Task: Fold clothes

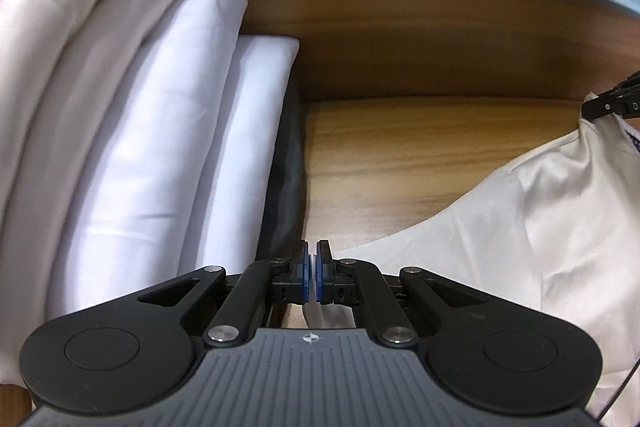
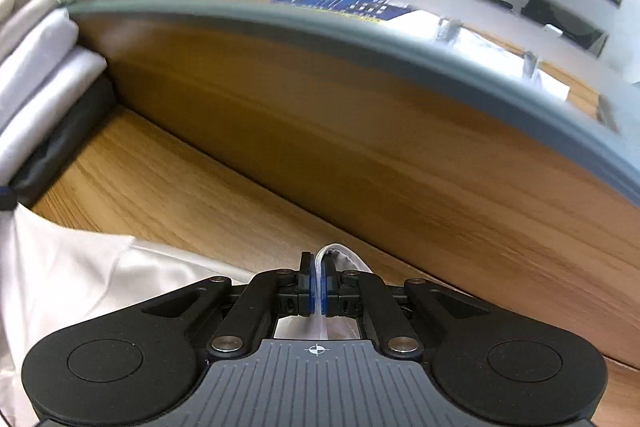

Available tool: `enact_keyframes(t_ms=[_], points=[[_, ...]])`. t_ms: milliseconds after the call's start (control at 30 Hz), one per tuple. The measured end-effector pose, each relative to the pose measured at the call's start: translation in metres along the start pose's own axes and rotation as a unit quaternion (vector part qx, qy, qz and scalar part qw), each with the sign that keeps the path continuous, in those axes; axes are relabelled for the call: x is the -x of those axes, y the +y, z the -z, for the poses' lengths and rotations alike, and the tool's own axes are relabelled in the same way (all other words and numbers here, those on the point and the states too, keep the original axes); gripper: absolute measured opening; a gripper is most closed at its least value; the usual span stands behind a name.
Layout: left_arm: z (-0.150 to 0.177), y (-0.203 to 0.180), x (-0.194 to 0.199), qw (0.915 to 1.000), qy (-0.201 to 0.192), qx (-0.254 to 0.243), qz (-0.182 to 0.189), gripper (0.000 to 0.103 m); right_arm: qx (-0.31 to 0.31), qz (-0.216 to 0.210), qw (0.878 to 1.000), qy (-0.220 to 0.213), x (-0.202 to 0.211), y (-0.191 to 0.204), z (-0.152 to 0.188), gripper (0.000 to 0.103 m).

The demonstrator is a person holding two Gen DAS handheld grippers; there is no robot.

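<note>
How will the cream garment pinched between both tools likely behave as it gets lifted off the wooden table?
The cream garment will probably hang limp: it already drapes in soft folds between the left tool and the right tool. Its sheen suggests smooth fabric that may slip from thin pinches. It looks light, so the folded stack beside it should stay undisturbed.

Right tool (image 2: 316, 267) pinches a white garment (image 2: 72, 275) edge at lower centre; folded clothes (image 2: 40, 67) stack upper left on the wooden worktop (image 2: 180, 195).
</note>
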State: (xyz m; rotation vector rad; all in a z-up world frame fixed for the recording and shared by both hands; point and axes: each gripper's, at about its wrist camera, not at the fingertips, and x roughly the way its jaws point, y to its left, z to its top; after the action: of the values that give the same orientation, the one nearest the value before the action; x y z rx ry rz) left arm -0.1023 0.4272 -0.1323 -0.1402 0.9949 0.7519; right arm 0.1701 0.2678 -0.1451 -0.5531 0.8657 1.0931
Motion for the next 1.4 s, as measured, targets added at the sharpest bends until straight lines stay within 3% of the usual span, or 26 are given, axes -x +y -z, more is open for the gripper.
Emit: enact_keyframes(t_ms=[67, 167, 267, 367, 633, 867, 1033, 1200, 1400], points=[[0.002, -0.003, -0.005, 1.0, 0.007, -0.005, 0.003, 0.005, 0.007, -0.003, 1.0, 0.006, -0.003, 0.001, 0.0, 0.007], [0.003, -0.005, -0.003, 0.9999, 0.008, -0.002, 0.009, 0.011, 0.009, -0.01, 1.0, 0.009, 0.005, 0.0, -0.003, 0.018], [0.002, -0.005, 0.012, 0.9998, -0.011, 0.009, 0.013, 0.027, 0.0, -0.008, 1.0, -0.002, 0.028, -0.009, -0.001, 0.022], [0.001, -0.005, 0.031, 0.9993, -0.028, 0.017, 0.021, 0.028, -0.024, 0.001, 0.999, -0.021, 0.06, -0.012, 0.008, 0.028], [0.013, -0.017, 0.053, 0.9985, -0.03, -0.004, 0.046, 0.035, -0.101, 0.03, 0.994, -0.025, 0.129, -0.032, 0.06, 0.029], [0.012, -0.041, 0.034, 0.9972, -0.012, -0.031, 0.067, 0.035, -0.131, 0.092, 0.987, 0.018, 0.127, -0.063, 0.112, 0.03], [0.001, -0.067, 0.023, 0.9936, -0.007, -0.045, 0.103, 0.035, -0.153, 0.108, 0.982, 0.037, 0.124, -0.101, 0.13, 0.041], [-0.006, -0.104, 0.019, 0.987, -0.008, -0.071, 0.144, 0.035, -0.144, 0.072, 0.985, 0.061, 0.112, -0.133, 0.138, 0.043], [-0.009, -0.138, 0.02, 0.9786, -0.015, -0.102, 0.178, 0.035, -0.053, 0.009, 0.993, 0.108, 0.091, -0.128, 0.137, 0.051]])
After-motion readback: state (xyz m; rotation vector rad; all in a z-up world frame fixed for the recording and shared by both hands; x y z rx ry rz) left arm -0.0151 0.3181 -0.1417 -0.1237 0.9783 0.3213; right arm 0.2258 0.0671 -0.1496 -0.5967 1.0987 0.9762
